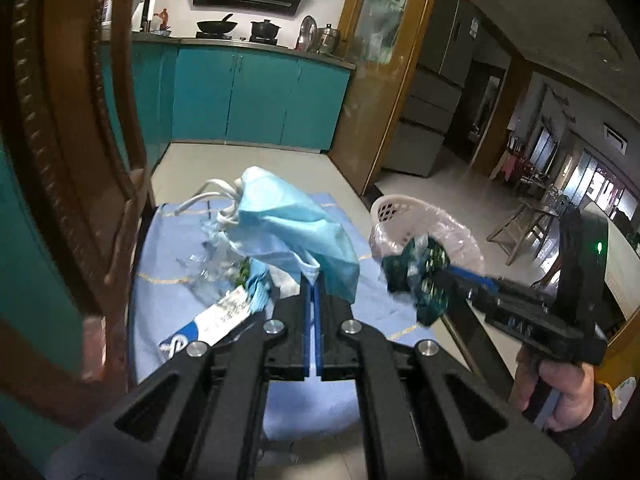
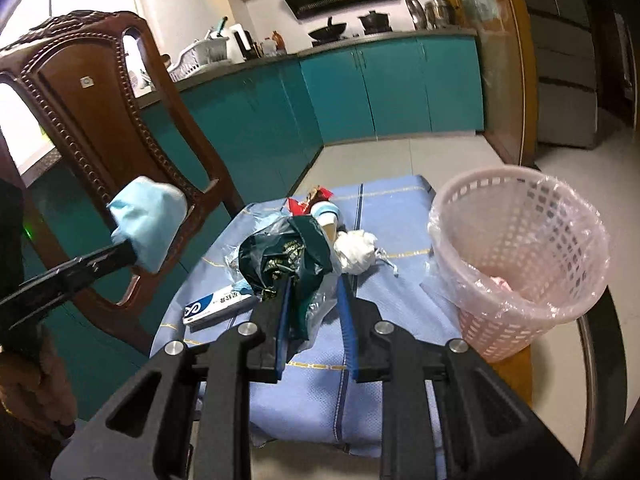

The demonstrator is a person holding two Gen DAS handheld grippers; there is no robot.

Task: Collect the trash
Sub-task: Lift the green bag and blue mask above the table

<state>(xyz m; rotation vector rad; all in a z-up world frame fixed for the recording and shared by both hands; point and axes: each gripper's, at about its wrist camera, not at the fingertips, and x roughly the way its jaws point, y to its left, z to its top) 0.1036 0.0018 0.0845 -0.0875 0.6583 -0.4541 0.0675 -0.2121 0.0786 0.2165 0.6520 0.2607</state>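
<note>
My left gripper [image 1: 313, 278] is shut on a light blue face mask [image 1: 292, 228] and holds it above the blue cloth [image 1: 168, 264]; the mask also shows in the right wrist view [image 2: 150, 220]. My right gripper [image 2: 314, 280] has its jaws apart, and a dark green plastic wrapper [image 2: 288, 258] hangs on the left finger; in the left wrist view the wrapper [image 1: 416, 276] is beside the pink basket [image 1: 400, 208]. The lined pink basket [image 2: 520, 264] stands at the table's right. A white-blue box [image 2: 218, 306], a white crumpled tissue [image 2: 358, 252] and a red wrapper [image 2: 308, 202] lie on the cloth.
A carved wooden chair [image 2: 100, 120] stands left of the table. Teal kitchen cabinets [image 2: 380, 92] line the back wall. Clear plastic scraps [image 1: 208, 260] lie on the cloth near the box [image 1: 212, 322]. A fridge [image 1: 432, 112] stands beyond the doorway.
</note>
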